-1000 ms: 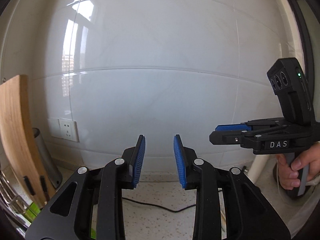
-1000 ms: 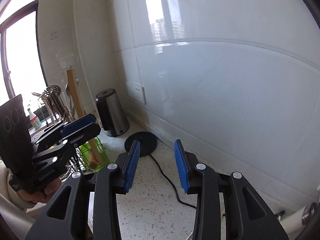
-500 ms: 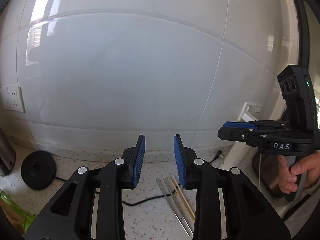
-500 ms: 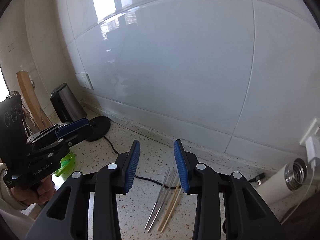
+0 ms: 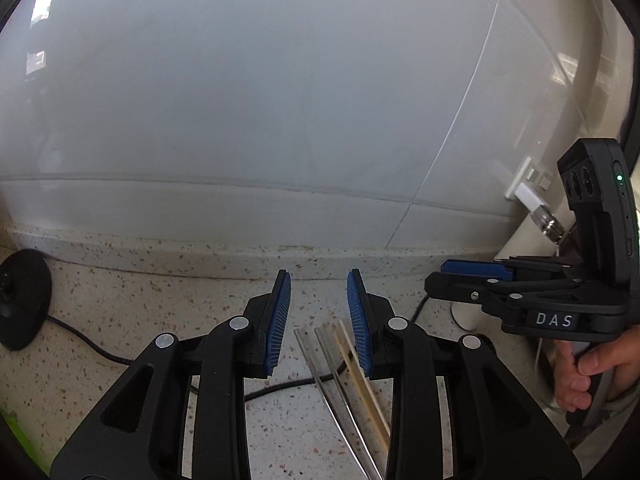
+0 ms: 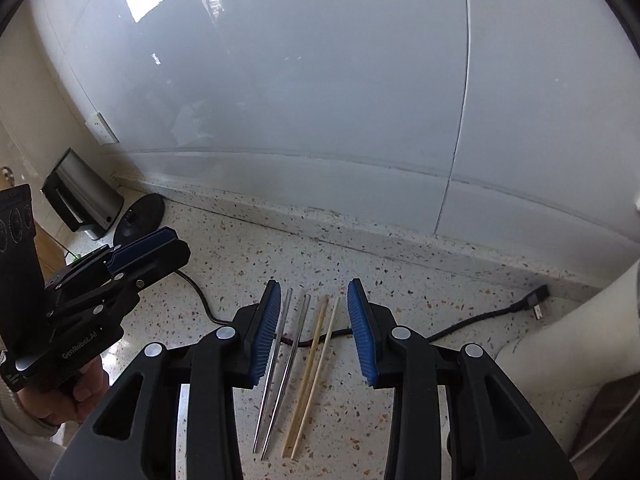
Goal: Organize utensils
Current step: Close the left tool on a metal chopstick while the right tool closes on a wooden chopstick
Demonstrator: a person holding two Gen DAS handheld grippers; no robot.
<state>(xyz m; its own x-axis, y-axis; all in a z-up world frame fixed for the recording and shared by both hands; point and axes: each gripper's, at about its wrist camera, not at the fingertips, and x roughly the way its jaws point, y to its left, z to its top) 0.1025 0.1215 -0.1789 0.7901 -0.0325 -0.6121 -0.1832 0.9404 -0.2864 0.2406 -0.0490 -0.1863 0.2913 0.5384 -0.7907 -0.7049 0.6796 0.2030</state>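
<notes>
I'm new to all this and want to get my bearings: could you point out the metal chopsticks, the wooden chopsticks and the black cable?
metal chopsticks (image 6: 280,368), right wrist view, mid-shaft.
wooden chopsticks (image 6: 314,368), right wrist view, mid-shaft.
black cable (image 6: 472,322), right wrist view, stretch lying on the counter.

My right gripper (image 6: 312,328) has bare speckled countertop (image 6: 400,280) ahead, up to the raised kerb under the tiled wall (image 6: 280,100). Below its parted jaws lie two metal chopsticks (image 6: 280,368) and two wooden chopsticks (image 6: 314,368), side by side across a black cable (image 6: 472,322) that trails toward the wall. To the left, my left gripper (image 6: 154,250) crowds in; beyond it stand a kettle base (image 6: 140,216) and a steel kettle (image 6: 80,196). A white cylinder (image 6: 568,336) blocks the right.
</notes>
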